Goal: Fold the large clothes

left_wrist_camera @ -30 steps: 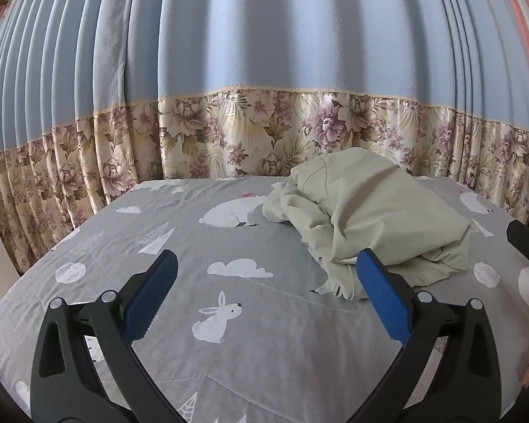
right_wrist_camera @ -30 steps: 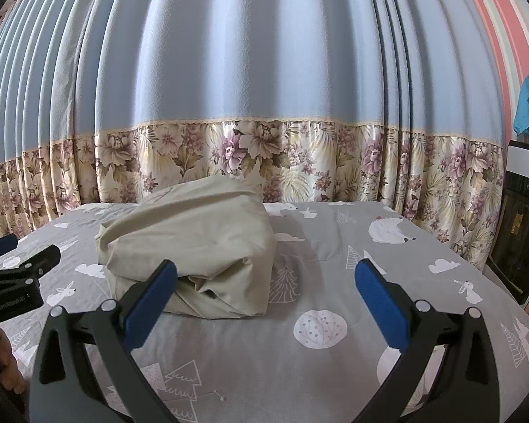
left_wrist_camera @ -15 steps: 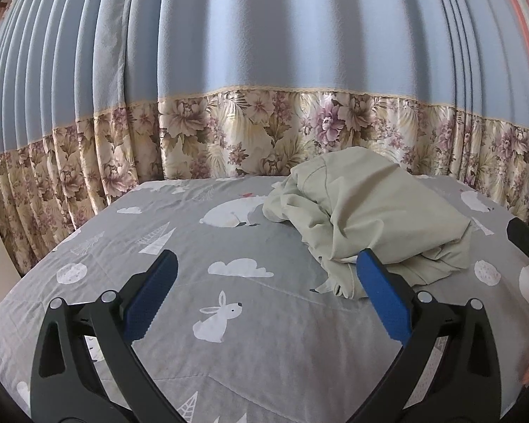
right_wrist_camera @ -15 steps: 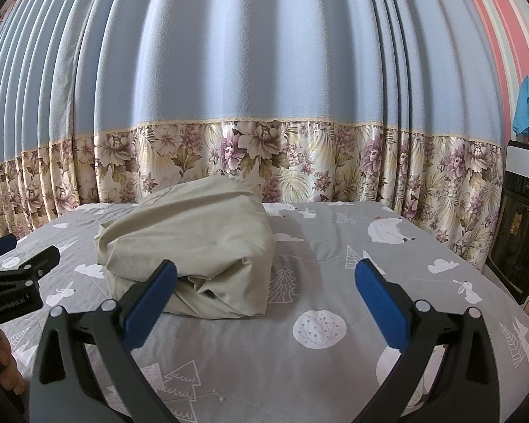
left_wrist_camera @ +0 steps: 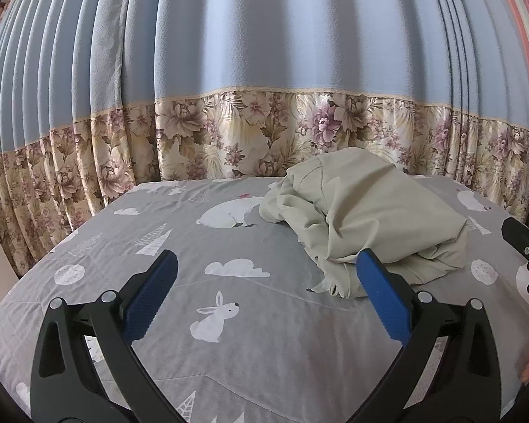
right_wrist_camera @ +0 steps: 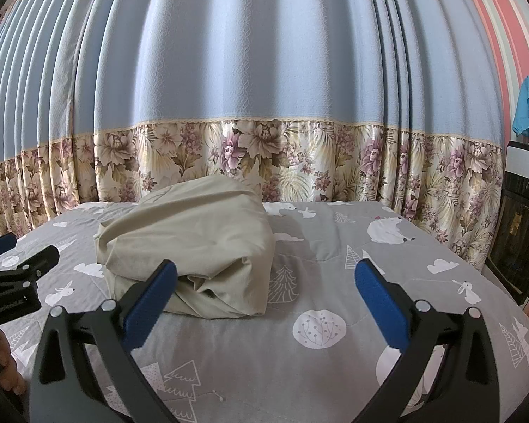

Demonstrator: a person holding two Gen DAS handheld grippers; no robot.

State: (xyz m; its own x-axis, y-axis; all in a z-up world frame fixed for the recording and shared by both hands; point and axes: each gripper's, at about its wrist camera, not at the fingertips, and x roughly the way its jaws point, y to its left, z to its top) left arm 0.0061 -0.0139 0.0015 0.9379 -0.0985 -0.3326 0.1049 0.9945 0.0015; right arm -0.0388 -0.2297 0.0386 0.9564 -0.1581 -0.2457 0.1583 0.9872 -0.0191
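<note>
A beige garment [left_wrist_camera: 366, 218] lies bunched in a rough pile on the grey printed bedspread [left_wrist_camera: 229, 317], to the right of centre in the left wrist view. In the right wrist view the same garment [right_wrist_camera: 190, 243] sits left of centre. My left gripper [left_wrist_camera: 264, 282] is open above the bedspread, its right blue pad just in front of the pile's near edge. My right gripper [right_wrist_camera: 264, 283] is open too, its left pad in front of the pile's near corner. Neither holds anything.
A blue curtain with a floral hem [right_wrist_camera: 264, 155] hangs right behind the bed. A dark appliance with a blue cloth on top [right_wrist_camera: 522, 218] stands past the bed's right side. Bare bedspread [right_wrist_camera: 370, 282] lies right of the pile.
</note>
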